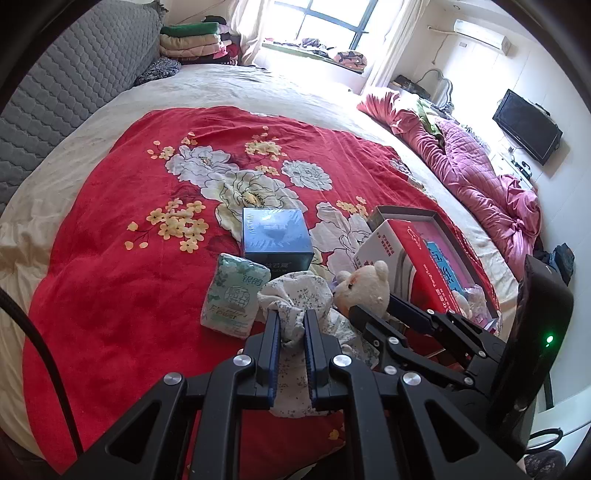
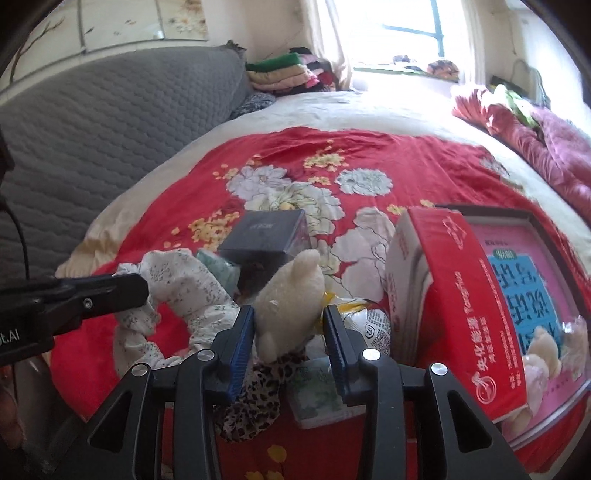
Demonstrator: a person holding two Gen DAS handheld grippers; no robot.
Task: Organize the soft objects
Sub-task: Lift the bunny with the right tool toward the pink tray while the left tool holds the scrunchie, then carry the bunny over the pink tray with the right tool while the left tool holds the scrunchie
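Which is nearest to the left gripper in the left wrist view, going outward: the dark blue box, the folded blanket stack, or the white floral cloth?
1. White floral cloth: pinched between the jaws of the left gripper.
2. Dark blue box: on the red blanket just beyond the cloth.
3. Folded blanket stack: far end of the bed, by the headboard, upper left.

Sunlit window (image 1: 325,26), grey quilted headboard (image 1: 74,85), wall television (image 1: 528,127).
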